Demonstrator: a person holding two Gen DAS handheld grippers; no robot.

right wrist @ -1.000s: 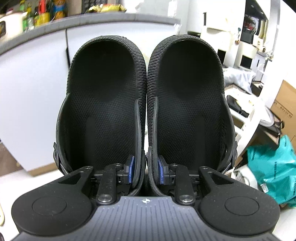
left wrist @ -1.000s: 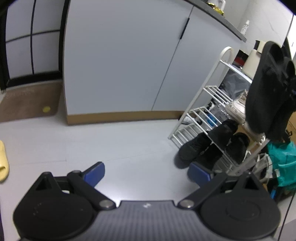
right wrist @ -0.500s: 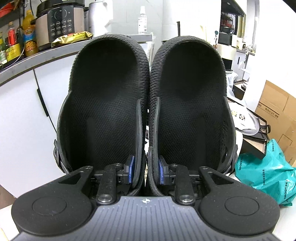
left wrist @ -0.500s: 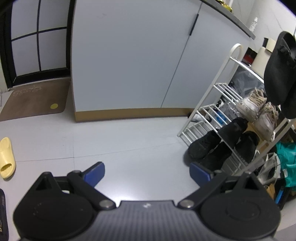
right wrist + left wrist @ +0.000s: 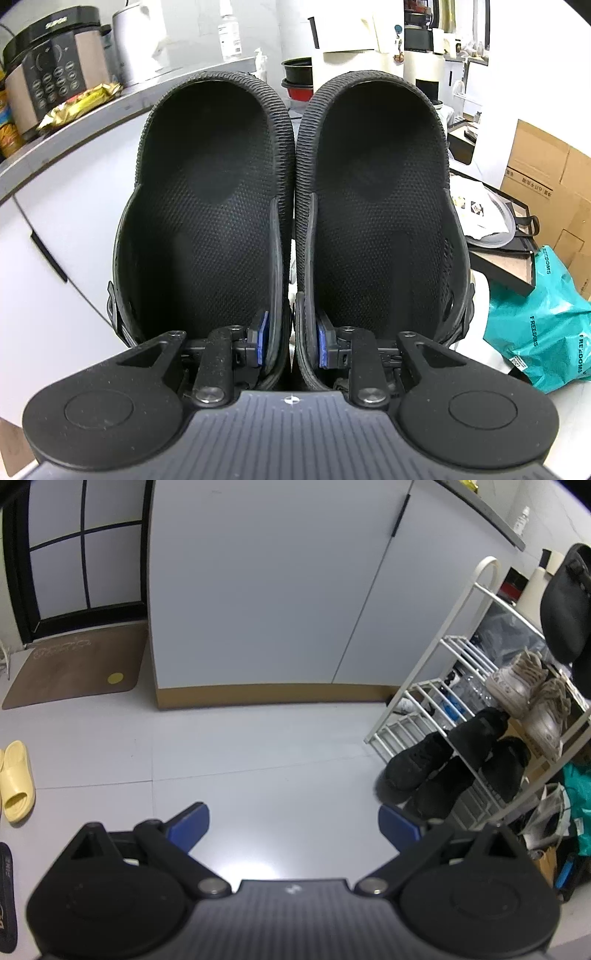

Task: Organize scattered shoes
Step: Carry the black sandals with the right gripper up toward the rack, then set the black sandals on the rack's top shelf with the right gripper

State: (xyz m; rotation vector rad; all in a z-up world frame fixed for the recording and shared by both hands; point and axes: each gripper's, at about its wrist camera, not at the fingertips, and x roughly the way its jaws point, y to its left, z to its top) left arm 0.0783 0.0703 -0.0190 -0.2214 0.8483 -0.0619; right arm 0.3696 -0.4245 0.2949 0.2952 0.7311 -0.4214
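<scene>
My right gripper (image 5: 292,341) is shut on a pair of black clogs (image 5: 207,221), pinching their two inner walls together; the clogs fill the right wrist view, toes up. In the left wrist view the same black clogs (image 5: 565,609) hang high at the right, above the white wire shoe rack (image 5: 454,686). The rack holds beige sneakers (image 5: 532,698) on a middle shelf and black sneakers (image 5: 476,734) lower down; another black pair (image 5: 417,766) sits at its foot. My left gripper (image 5: 293,821) is open over bare floor. A yellow slide (image 5: 16,781) lies at the far left.
A white cabinet (image 5: 266,590) with a worktop stands behind the rack, carrying a rice cooker (image 5: 48,88) and bottles. A teal bag (image 5: 543,328) and cardboard boxes (image 5: 546,177) sit right of the rack. A brown doormat (image 5: 77,664) lies by the dark door; a black sole (image 5: 7,890) lies at the lower left.
The right gripper has risen with the clogs: the cabinet top and its appliances now show behind them. In the left wrist view the clogs moved up and right, uncovering the beige sneakers.
</scene>
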